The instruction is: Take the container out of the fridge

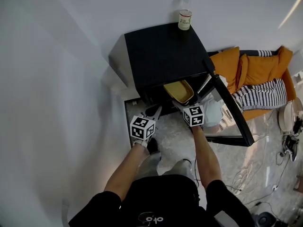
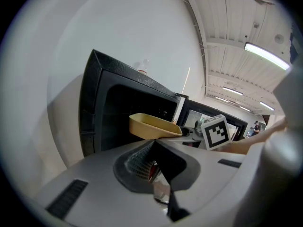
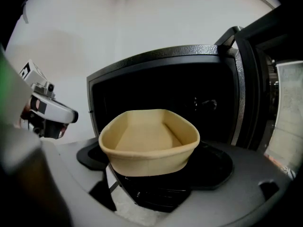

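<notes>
Item, far left: a white wall [image 1: 52, 79] is running along the left side of the scene. Left gripper [image 1: 155, 110]: it is hovering low in front of the fridge, jaws closed together on nothing, just left of the container and apart from it. Black mini fridge [image 1: 161, 56]: it is standing against the far wall with its front open, and a labelled cup [image 1: 184, 19] is sitting on the far right corner of its top. Tan, open-topped, empty container [image 1: 179, 91]: it is hanging at the mouth of the fridge, the dark interior behind it. Right gripper [image 1: 183, 104]: it is gripping the container's near end, jaws spread wide around it. Fridge door [image 1: 232, 112]: it is standing swung open to the right. Right of the door, an orange sofa [image 1: 265, 65] is carrying a striped blanket [image 1: 262, 94], and loose cables [image 1: 246, 174] are lying on the near floor.
</notes>
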Demonstrator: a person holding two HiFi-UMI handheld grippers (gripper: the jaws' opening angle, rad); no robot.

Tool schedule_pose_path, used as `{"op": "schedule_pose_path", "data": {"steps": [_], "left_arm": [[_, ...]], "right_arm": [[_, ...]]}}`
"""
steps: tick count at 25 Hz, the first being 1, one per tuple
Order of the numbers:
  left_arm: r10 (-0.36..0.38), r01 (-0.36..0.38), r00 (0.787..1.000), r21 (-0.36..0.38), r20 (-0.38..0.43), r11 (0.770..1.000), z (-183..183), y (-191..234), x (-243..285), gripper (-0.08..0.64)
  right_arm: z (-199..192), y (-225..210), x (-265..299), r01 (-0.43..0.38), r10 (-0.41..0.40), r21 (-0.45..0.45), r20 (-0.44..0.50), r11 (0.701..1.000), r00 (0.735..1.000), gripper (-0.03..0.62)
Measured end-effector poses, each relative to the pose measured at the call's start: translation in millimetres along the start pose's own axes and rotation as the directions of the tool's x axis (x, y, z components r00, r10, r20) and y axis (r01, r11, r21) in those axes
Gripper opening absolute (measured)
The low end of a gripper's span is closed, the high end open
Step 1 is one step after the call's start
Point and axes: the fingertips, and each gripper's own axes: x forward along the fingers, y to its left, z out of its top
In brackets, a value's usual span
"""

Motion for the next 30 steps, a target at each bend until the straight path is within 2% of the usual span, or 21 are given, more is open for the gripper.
{"op": "schedule_pose_path", "data": {"steps": [6,12,18,25,30], "left_arm": [[0.038,-0.039,0.999,0.017,0.020,0.999,4,-20,-10,0.008],[0.074,-0.074,0.995,-0.003,0.061,0.997,8,-51,-29,0.008],[0.130,-0.135,0.986,0.045,0.100,0.990,14,-99,-57,0.008],[0.225,-0.232,0.957,0.022,0.183,0.972,21,-156,-99,0.008],[0.282,-0.290,0.936,0.009,0.211,0.957,17,-187,-129,0.008]], "right_arm": [[2,7,-38,-0.012,0.012,-0.045,-0.014,0.999,1.000,0.518],[0,21,-88,-0.038,0.037,-0.071,-0.019,0.997,0.999,0.518],[10,32,-146,-0.071,0.070,-0.077,-0.019,0.994,0.997,0.518],[21,42,-210,-0.104,0.102,-0.083,-0.022,0.991,0.995,0.518],[25,47,-249,-0.130,0.129,-0.081,-0.022,0.988,0.991,0.518]]}}
